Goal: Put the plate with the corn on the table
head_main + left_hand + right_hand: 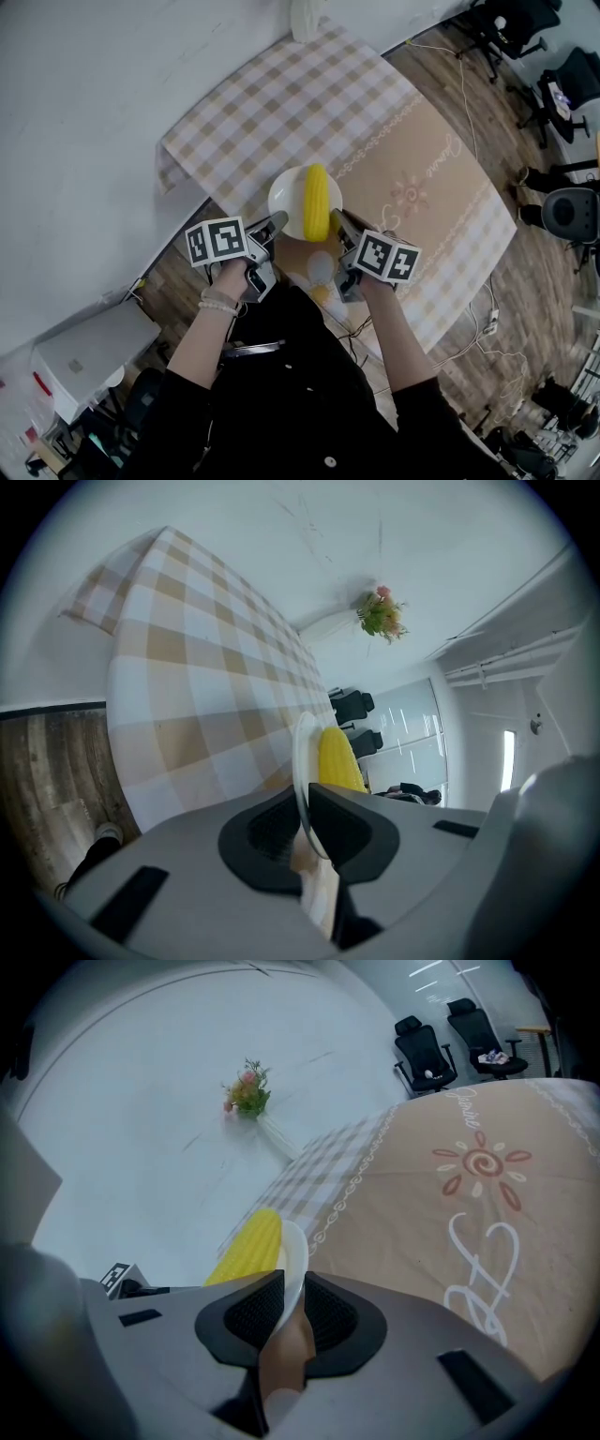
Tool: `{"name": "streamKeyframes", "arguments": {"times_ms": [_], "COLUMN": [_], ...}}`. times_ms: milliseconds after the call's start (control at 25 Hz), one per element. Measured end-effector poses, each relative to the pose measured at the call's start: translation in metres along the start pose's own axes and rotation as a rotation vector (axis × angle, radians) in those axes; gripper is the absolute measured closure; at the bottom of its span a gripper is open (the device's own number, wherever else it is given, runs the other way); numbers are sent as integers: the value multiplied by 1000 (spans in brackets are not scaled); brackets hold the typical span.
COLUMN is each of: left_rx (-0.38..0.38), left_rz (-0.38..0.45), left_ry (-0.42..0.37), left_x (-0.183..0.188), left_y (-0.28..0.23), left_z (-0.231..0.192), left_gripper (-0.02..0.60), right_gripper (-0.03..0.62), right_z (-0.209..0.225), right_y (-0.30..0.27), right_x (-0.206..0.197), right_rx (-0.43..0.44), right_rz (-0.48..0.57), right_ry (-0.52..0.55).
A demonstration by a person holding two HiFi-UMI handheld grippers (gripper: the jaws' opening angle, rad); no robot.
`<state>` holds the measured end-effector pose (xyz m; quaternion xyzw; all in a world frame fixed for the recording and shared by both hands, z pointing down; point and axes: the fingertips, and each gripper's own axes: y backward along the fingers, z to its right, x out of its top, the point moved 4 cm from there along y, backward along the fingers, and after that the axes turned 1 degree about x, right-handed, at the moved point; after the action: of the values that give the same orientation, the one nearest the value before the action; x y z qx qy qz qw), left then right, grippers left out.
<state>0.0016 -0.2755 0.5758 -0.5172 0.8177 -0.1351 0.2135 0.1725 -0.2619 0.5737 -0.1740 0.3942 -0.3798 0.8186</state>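
Note:
A white plate [285,199] carries a yellow corn cob [316,202] and hangs above the near edge of the table [412,159]. My left gripper [274,225] is shut on the plate's near-left rim, and my right gripper [339,223] is shut on its near-right rim. In the left gripper view the plate [302,752] stands edge-on between the dark pads, with the corn [338,757] behind it. The right gripper view shows the plate rim [294,1262] pinched the same way, with the corn [247,1245] to its left.
The table wears a checked and beige cloth with a sun print [410,195]. A vase of flowers [247,1092] stands at its far end. Office chairs [525,37] and cables lie on the wooden floor to the right. A white box [84,356] sits at lower left.

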Motion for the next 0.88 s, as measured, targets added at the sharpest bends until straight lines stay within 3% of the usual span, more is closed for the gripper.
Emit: {"name": "streamKeyframes", "arguments": {"times_ms": [880], "left_rx": [139], "left_rz": [-103], "left_ry": [-54], "left_x": [2], "left_y": [-18], "left_z": [-23], "left_gripper": [534], "right_gripper": [491], "right_z": [14], "right_y": [-24], "right_x": [-6], "right_rx": [-153], "right_rz": [-121], "right_ry": [139]}}
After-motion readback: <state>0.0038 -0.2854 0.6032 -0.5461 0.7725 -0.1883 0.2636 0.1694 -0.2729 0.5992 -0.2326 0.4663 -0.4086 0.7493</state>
